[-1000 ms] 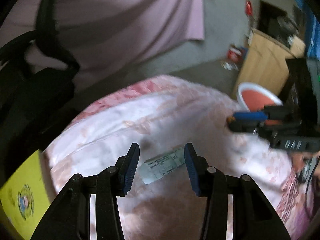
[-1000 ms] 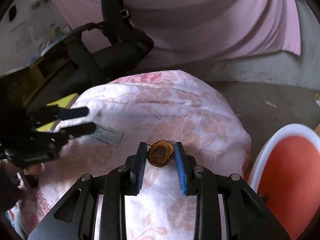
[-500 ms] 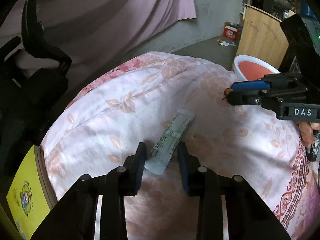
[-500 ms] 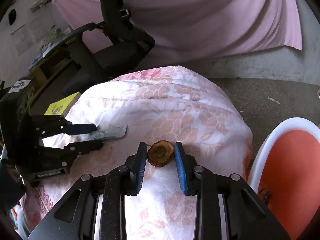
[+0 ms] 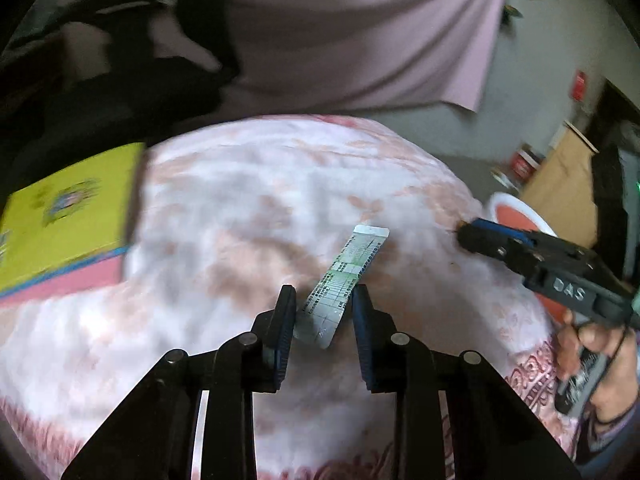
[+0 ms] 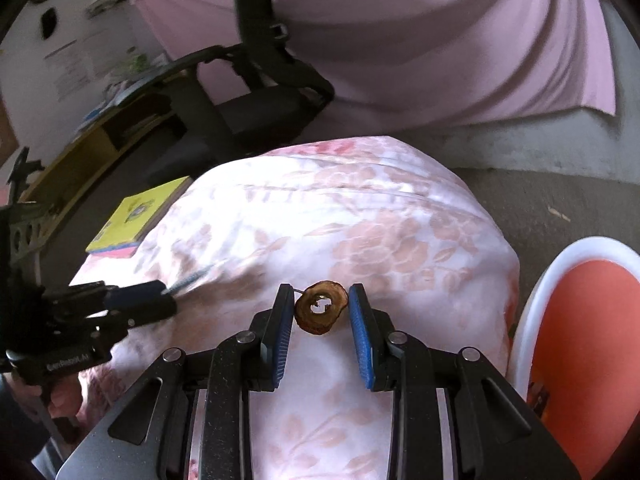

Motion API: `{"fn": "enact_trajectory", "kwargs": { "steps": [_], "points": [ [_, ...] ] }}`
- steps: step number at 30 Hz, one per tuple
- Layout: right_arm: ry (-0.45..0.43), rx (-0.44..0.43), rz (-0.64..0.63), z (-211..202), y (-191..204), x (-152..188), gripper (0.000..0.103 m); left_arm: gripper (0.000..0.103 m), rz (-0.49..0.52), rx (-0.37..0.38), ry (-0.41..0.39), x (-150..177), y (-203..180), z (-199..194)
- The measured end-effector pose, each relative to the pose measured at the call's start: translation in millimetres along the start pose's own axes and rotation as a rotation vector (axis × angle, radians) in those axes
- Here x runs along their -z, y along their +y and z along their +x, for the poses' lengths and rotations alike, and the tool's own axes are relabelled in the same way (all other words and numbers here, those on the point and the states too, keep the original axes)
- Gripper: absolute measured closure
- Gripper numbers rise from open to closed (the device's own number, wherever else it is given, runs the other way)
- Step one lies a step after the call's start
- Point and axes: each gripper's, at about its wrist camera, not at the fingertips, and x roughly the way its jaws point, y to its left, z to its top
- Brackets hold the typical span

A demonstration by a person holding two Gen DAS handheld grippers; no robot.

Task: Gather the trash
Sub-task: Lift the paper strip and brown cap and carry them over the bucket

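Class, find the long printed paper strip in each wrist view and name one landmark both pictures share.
Left wrist view: the long printed paper strip sits at centre, its near end between the left gripper fingers.
Right wrist view: only a blurred edge shows at left, beyond those fingers.
Shared landmark: the yellow book.

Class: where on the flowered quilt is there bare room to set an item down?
Bare quilt spreads beyond both tongs, between the yellow book on the left and the orange bin on the right. It is crowded near the left tongs holding the paper strip.
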Motion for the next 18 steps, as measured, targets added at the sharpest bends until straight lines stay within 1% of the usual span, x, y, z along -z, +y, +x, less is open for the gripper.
{"fn": "enact_trajectory", "kwargs": {
  "steps": [5,8,11,14,18],
  "points": [
    [-0.027,-0.015,-0.063,-10.1,22.8,8.2,0.077,0.079,-0.217,-0.042,-0.081,19.8,13.9,-43.3],
    [-0.061,-0.016,-0.112,-19.2,36.8,12.9,0.077,0.079,-0.285,-0.062,-0.135,33.3,27.4,-73.9],
    [-0.104,-0.023,-0.143,-28.2,49.6,16.2,0.077,0.079,-0.305,-0.101,-0.163,40.9,32.0,-98.3],
    [-0.147,-0.039,-0.148,-35.2,58.1,18.4,0.077,0.079,-0.278,-0.145,-0.209,43.7,28.2,-118.8],
    [-0.211,-0.057,-0.154,-47.0,70.2,21.6,0.077,0.079,-0.264,-0.157,-0.254,48.2,20.6,-135.0]
  ]
}}
